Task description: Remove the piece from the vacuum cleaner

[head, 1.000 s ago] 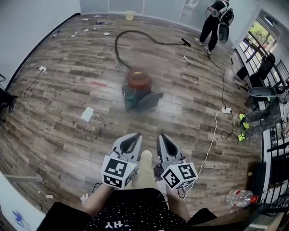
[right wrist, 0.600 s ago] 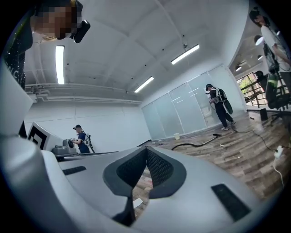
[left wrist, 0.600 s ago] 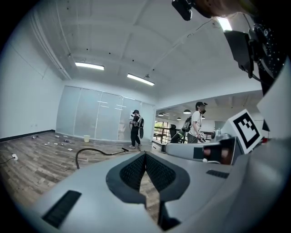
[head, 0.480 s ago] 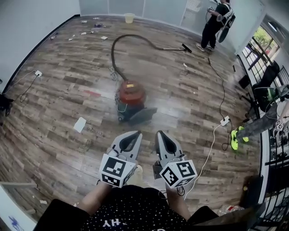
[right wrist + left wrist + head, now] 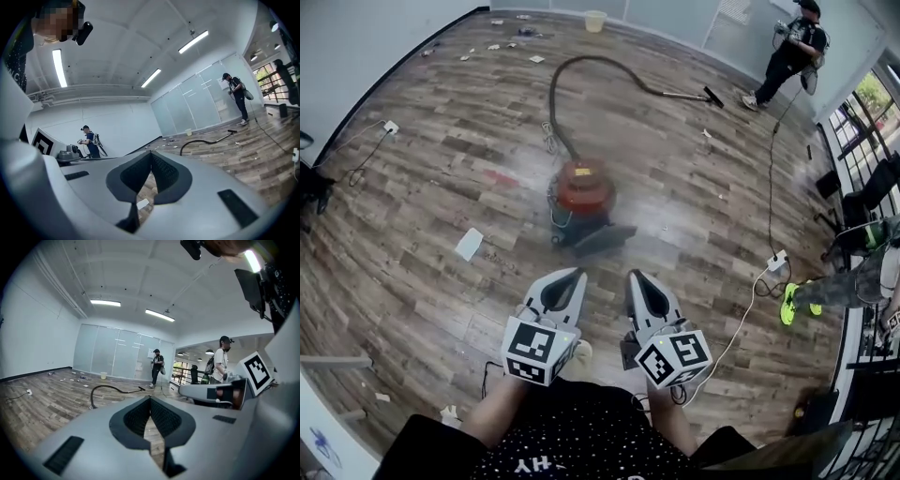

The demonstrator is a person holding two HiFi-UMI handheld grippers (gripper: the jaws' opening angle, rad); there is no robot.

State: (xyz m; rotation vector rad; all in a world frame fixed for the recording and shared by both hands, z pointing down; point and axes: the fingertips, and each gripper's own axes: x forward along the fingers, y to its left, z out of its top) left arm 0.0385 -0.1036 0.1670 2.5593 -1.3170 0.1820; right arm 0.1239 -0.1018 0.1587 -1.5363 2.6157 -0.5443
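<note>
The red canister vacuum cleaner (image 5: 581, 192) stands on the wooden floor ahead of me, a dark flap (image 5: 602, 239) lying open at its near side. Its black hose (image 5: 572, 75) arcs away to a floor nozzle (image 5: 711, 96). My left gripper (image 5: 578, 273) and right gripper (image 5: 633, 275) hover side by side, short of the vacuum, both shut and empty. The left gripper view has its gripper (image 5: 150, 398) closed, with the hose (image 5: 107, 389) far off. In the right gripper view the gripper (image 5: 151, 153) is also closed, and the hose (image 5: 202, 141) lies beyond it.
A white paper (image 5: 470, 243) lies left of the vacuum. A power strip (image 5: 772, 260) with a white cable is on the right. A person (image 5: 792, 52) stands at the far right, and a yellow bucket (image 5: 596, 20) is by the back wall. Green shoes (image 5: 789, 305) show at the right edge.
The view has shifted as I step, so the vacuum cleaner and the far person sit slightly differently. Both grippers stay shut, side by side.
</note>
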